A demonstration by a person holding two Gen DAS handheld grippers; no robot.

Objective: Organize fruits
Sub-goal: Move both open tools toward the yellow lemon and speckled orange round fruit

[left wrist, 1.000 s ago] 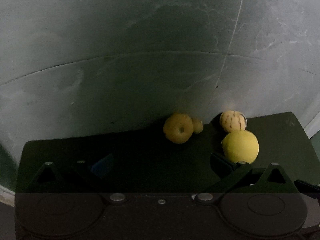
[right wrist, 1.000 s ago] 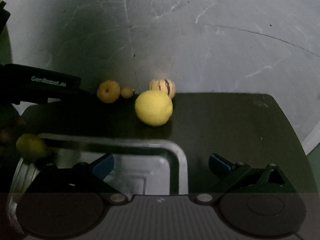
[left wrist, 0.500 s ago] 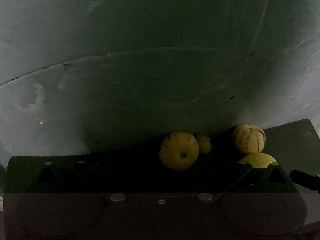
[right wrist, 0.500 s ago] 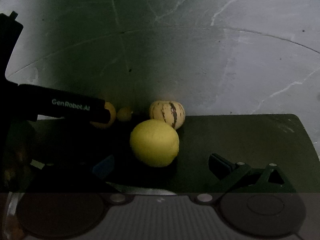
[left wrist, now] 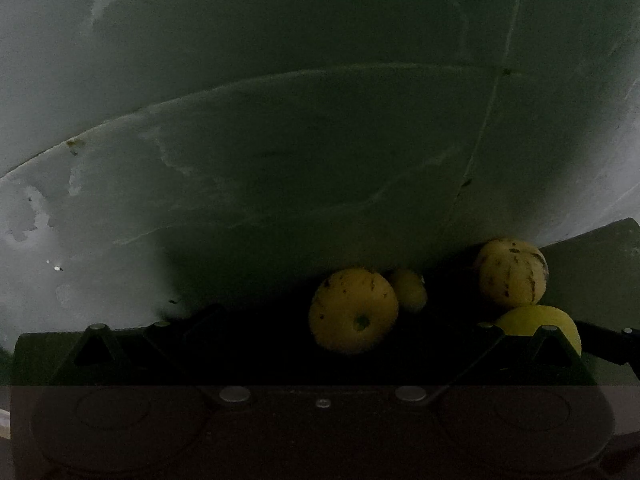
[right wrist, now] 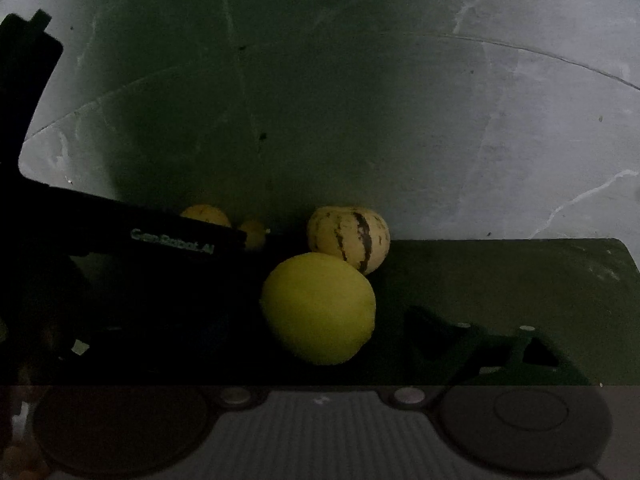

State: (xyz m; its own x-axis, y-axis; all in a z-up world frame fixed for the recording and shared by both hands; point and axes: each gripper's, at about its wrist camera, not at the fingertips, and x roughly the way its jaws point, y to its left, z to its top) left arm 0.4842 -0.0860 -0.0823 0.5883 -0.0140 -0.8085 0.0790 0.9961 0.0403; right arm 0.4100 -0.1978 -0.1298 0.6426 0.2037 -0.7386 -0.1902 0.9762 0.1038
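Four yellow fruits lie on a dark table by the wall. In the left wrist view, a speckled round fruit (left wrist: 354, 310) sits just ahead between the fingers of my open left gripper (left wrist: 344, 322). A small fruit (left wrist: 409, 290) is tucked behind it and a striped fruit (left wrist: 512, 272) lies to the right. The right finger partly hides a smooth yellow fruit (left wrist: 538, 318). In the right wrist view, that smooth yellow fruit (right wrist: 320, 308) lies between the fingers of my open right gripper (right wrist: 316, 330). The striped fruit (right wrist: 348, 238) touches it from behind. The speckled fruit (right wrist: 206, 214) shows partly behind the left gripper's black body (right wrist: 172, 236).
The dark table (right wrist: 500, 280) ends at a grey marbled tile wall (right wrist: 400, 120) right behind the fruits. Its right corner (right wrist: 624, 248) is close. The scene is dim and the left finger of the right gripper is lost in shadow.
Both grippers have moved forward and lower toward the fruits, which now look larger. The metal tray seen earlier under the right gripper has dropped out of view.
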